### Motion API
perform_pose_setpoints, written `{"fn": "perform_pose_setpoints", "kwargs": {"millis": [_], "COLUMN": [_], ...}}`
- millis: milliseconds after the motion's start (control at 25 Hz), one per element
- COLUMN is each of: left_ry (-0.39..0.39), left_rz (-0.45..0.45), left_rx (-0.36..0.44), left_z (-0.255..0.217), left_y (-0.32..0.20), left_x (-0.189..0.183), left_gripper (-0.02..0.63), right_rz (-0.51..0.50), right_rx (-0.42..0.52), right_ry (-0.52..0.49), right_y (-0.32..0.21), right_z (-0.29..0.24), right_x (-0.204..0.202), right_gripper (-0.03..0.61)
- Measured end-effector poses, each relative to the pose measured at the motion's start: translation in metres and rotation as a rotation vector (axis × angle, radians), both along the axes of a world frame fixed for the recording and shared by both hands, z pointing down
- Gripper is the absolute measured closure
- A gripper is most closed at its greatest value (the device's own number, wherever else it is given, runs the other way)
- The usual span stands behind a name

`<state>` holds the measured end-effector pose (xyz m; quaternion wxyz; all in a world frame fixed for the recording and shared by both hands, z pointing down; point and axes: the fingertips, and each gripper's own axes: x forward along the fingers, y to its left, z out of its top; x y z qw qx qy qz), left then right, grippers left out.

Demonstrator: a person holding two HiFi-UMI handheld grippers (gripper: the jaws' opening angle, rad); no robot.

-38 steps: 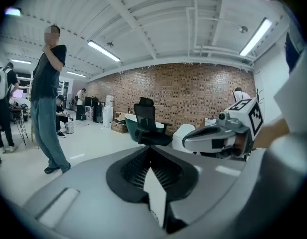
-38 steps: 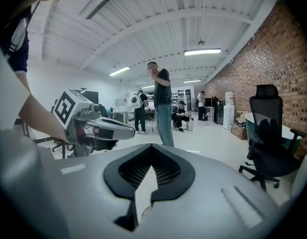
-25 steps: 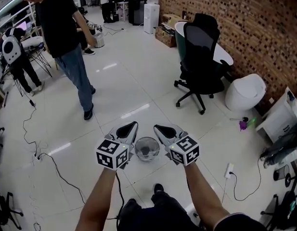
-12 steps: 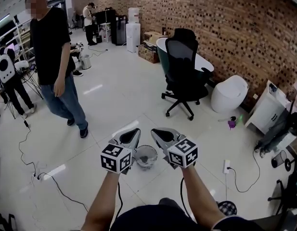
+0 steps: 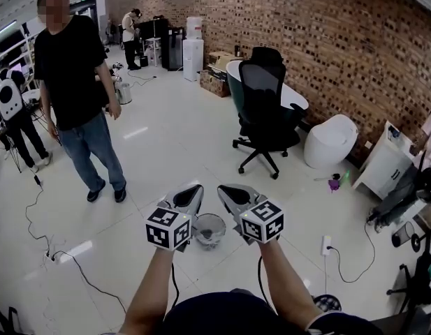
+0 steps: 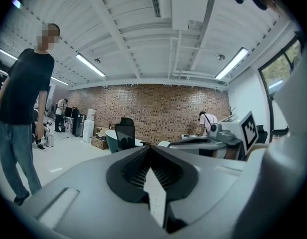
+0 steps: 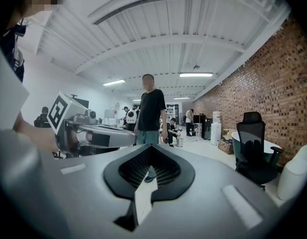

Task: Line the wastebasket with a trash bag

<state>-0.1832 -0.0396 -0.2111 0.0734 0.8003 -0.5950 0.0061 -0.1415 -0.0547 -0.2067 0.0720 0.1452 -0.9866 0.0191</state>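
Observation:
A small round metal wastebasket stands on the white tiled floor, seen in the head view between my two grippers and below them. My left gripper is shut with nothing between its jaws, which point forward, nearly level. Beside it my right gripper is likewise shut and empty. In the left gripper view the shut jaws face the brick wall, with the right gripper alongside. From the right gripper view the shut jaws face the room, and the left gripper shows at the left. No trash bag shows in any view.
A person in a black shirt and jeans stands ahead on the left. A black office chair and a white rounded seat stand by the brick wall. Cables trail over the floor at the left.
Both grippers have risen a little, still side by side above the wastebasket. The head view has lifted towards the room. The person in black has stepped to the left and turned.

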Motion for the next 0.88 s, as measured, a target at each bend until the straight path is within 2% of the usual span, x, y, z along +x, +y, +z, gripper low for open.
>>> {"fn": "perform_pose_setpoints", "kwargs": {"millis": [240, 880], "left_ry": [0.017, 0.006], "left_rz": [-0.014, -0.011], "left_rx": [-0.005, 0.003], "left_z": [0.009, 0.001], "left_y": [0.007, 0.013], "left_x": [-0.010, -0.003], "left_gripper": [0.603, 0.603], "right_rz": [-0.014, -0.025], "right_rx": [0.006, 0.011], "right_ry": [-0.018, -0.007], "right_y": [0.007, 0.015], "right_z": [-0.004, -0.005], "right_x": [-0.008, 0.000], "right_gripper": [0.578, 0.578]}}
